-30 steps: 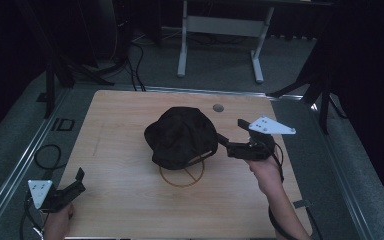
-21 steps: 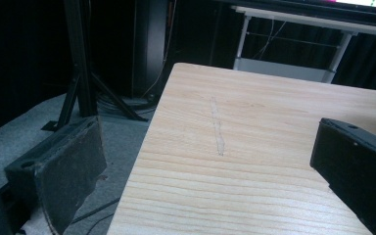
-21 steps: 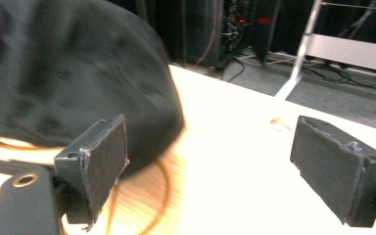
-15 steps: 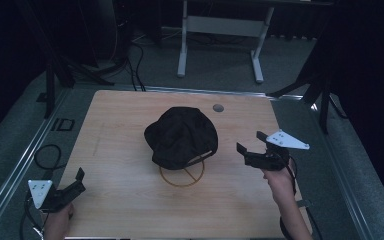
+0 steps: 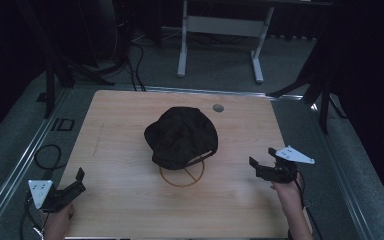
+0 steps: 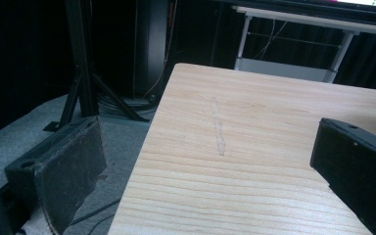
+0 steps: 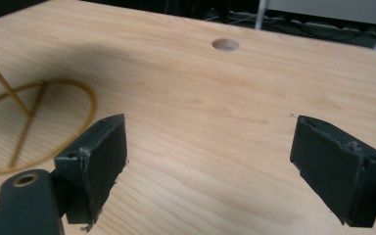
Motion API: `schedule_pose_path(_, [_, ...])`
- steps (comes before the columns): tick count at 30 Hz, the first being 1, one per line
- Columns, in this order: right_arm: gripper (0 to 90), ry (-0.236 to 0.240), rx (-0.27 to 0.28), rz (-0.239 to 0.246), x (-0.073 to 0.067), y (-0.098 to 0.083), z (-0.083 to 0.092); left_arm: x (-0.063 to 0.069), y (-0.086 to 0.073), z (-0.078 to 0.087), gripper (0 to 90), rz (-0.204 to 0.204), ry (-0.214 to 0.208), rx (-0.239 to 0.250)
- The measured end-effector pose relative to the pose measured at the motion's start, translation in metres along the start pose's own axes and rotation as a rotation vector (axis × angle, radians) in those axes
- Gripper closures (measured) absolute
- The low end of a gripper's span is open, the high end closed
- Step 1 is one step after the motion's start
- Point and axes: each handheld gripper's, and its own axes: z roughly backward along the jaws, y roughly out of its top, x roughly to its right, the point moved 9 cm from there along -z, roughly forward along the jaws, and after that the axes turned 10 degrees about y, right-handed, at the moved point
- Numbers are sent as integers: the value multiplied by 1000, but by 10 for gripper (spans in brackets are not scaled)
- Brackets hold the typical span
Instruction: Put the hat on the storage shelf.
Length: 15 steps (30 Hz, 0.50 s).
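- Our right gripper [image 5: 261,169] hangs low over the near right part of the table, jaws spread wide and pinching nothing; in the right gripper view only bare wood lies between the two black pads [image 7: 98,156].
- Our left gripper [image 5: 75,182] sits at the near left corner, jaws also spread and empty. In the left gripper view one pad [image 6: 68,169] hangs past the table's left edge, over the grey floor, and the other sits over the wood.
- Out from the right gripper, to its left, stands the thin gold-coloured wire stand with a ring base [image 5: 182,175], well apart from both grippers. The right gripper view shows the ring [image 7: 39,127] flat on the wood, with a slanted rod rising from it.
- The black fabric baseball cap [image 5: 182,135] sits on top of that stand near the middle of the light wooden table [image 5: 125,115], tilted a little, its brim side drooping toward the near right. Neither gripper touches it.
- We judge the work to be hanging the cap on the stand, and that part looks done: the cap is up, borne by the stand alone.
- What may be left is small: perhaps squaring the cap if its tilt matters, otherwise resting both grippers.
- A small round hole [image 5: 218,107] marks the far side of the table, beyond the cap.
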Motion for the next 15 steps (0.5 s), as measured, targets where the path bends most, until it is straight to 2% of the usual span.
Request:
schedule_pose_path(10, [136, -64, -46, -30, 26, -40, 6, 0, 0, 0, 5, 0, 1, -1])
schedule_pose_path(15, [137, -90, -53, -62, 35, -56, 11, 0, 0, 0, 5, 0, 2, -1])
